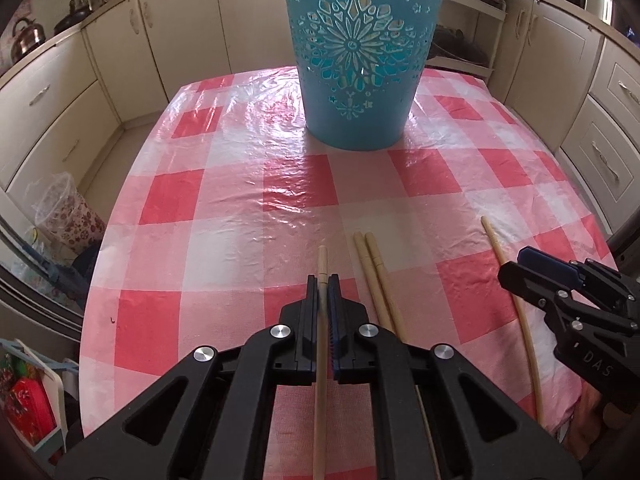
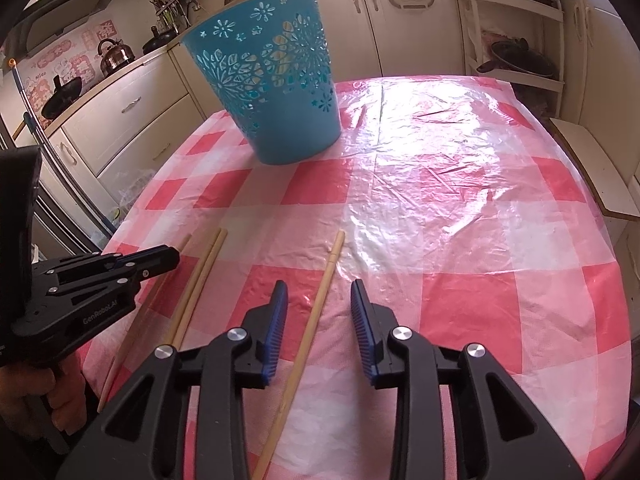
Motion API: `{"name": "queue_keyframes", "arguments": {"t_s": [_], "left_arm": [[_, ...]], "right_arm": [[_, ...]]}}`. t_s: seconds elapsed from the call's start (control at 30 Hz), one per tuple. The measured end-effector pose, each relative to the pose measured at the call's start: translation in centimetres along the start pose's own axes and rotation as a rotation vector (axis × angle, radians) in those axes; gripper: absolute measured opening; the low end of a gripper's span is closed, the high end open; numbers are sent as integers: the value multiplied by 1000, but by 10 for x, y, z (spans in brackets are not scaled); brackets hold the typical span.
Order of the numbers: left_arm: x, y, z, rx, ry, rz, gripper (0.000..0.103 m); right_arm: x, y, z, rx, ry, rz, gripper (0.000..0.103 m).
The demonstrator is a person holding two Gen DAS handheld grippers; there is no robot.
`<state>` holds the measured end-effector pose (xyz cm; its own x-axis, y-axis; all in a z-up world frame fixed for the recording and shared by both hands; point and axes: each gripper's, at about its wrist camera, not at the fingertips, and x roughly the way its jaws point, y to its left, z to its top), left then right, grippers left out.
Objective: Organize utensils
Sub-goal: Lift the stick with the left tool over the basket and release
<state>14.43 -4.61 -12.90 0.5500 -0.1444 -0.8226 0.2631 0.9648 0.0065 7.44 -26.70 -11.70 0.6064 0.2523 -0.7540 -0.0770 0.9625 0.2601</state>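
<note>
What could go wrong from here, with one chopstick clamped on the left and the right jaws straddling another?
1. The left hand-held gripper pinches its chopstick near one end; the long free end could swing or slip on the lift.
2. The right hand-held gripper stands open around the lone chopstick, which lies off-centre; closing may roll it on the glossy tablecloth.
3. The blue basket is tall: a tilted chopstick could catch its rim.
</note>
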Motion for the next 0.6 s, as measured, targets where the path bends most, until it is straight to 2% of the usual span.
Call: {"name": "queue_keyframes", "arguments": {"t_s": [0.33, 0.6], "left_arm": [[-48, 11, 17, -67, -127, -57, 5], [-75, 10, 30, -62, -199, -62, 5]], "right_arm": [[1, 6, 0, -15, 1, -14, 40], [3, 9, 1, -31, 3, -27, 43]]}}
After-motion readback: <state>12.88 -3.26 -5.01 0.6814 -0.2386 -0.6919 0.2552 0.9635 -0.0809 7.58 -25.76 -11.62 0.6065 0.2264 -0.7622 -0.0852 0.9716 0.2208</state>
